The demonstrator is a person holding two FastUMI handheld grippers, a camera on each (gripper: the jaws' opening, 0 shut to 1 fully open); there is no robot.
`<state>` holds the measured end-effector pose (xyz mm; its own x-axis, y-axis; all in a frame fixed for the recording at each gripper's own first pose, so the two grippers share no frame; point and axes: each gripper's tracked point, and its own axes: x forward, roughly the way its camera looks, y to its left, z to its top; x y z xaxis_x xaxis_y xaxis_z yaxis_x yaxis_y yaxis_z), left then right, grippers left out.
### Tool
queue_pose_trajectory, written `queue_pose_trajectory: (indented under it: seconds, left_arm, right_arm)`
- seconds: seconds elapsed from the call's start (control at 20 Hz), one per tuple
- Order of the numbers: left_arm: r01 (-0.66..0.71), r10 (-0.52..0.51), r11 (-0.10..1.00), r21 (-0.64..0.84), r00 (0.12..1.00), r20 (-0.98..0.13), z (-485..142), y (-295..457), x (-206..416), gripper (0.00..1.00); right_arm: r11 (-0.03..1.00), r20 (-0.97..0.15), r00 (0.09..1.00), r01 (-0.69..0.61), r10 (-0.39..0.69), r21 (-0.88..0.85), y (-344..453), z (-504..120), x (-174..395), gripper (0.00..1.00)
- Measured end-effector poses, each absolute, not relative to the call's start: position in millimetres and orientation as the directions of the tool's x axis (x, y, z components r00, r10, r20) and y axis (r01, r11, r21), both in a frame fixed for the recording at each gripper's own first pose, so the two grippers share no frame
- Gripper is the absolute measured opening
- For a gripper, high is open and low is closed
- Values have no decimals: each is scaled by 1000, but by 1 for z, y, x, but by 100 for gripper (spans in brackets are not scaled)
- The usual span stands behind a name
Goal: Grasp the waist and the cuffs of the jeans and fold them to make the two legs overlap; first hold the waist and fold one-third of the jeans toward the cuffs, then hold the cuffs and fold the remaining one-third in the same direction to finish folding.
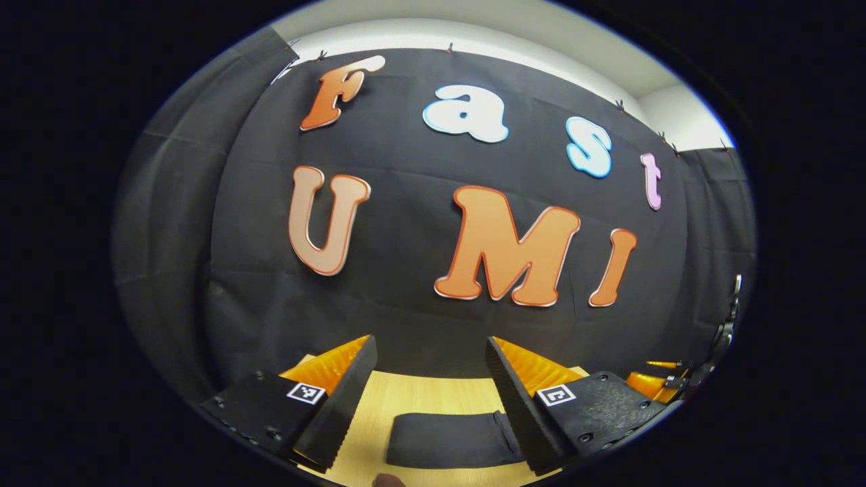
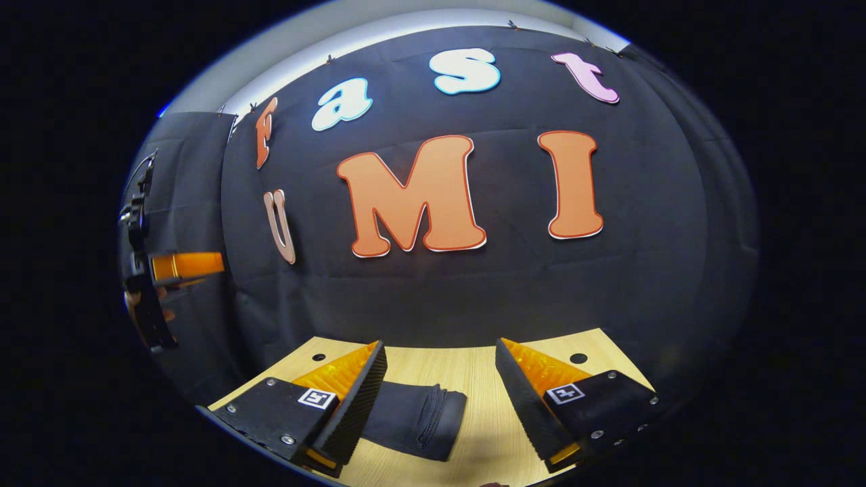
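- Both held above table (image 2: 473, 368), left gripper (image 1: 433, 406) and right gripper (image 2: 440, 406) spread wide, empty.
- Jeans (image 2: 413, 419) lying folded, compact, near edge below.
- Looks finished; otherwise, square loose edges.

In the left gripper view, the right end of the jeans (image 1: 450, 439) is hidden behind the right finger of the left gripper (image 1: 431, 352), and their near edge runs close to the picture's bottom. In the right gripper view, the left part of the jeans (image 2: 419, 416) lies behind the left finger of the right gripper (image 2: 440, 355). The desk (image 2: 473, 368) is cut off below the jeans. The other gripper (image 2: 183, 265), far left of the jeans, is partly cut off; how its jaws stand cannot be told there.
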<state>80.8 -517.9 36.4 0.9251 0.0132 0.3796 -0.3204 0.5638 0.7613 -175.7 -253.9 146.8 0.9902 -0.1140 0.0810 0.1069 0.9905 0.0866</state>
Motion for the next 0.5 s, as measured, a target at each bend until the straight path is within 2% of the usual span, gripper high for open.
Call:
queue_pose_trajectory:
  seconds: [0.2, 0.25, 0.35, 0.5]
  left_arm:
    - [-320, 7, 560, 764, 924, 382, 81, -530, 41, 97]
    - [-335, 13, 548, 766, 919, 393, 94, -528, 32, 98]
    - [-355, 8, 534, 767, 910, 415, 109, -529, 19, 97]
    - [-378, 17, 572, 728, 893, 450, 118, -522, 5, 98]
  right_arm:
    - [983, 85, 983, 157, -165, 93, -249, 139, -192, 97]
    - [980, 73, 982, 167, -175, 106, -252, 135, -195, 100]
    - [974, 77, 977, 189, -200, 123, -260, 137, -204, 97]
    - [968, 91, 971, 210, -223, 137, -272, 147, -211, 97]
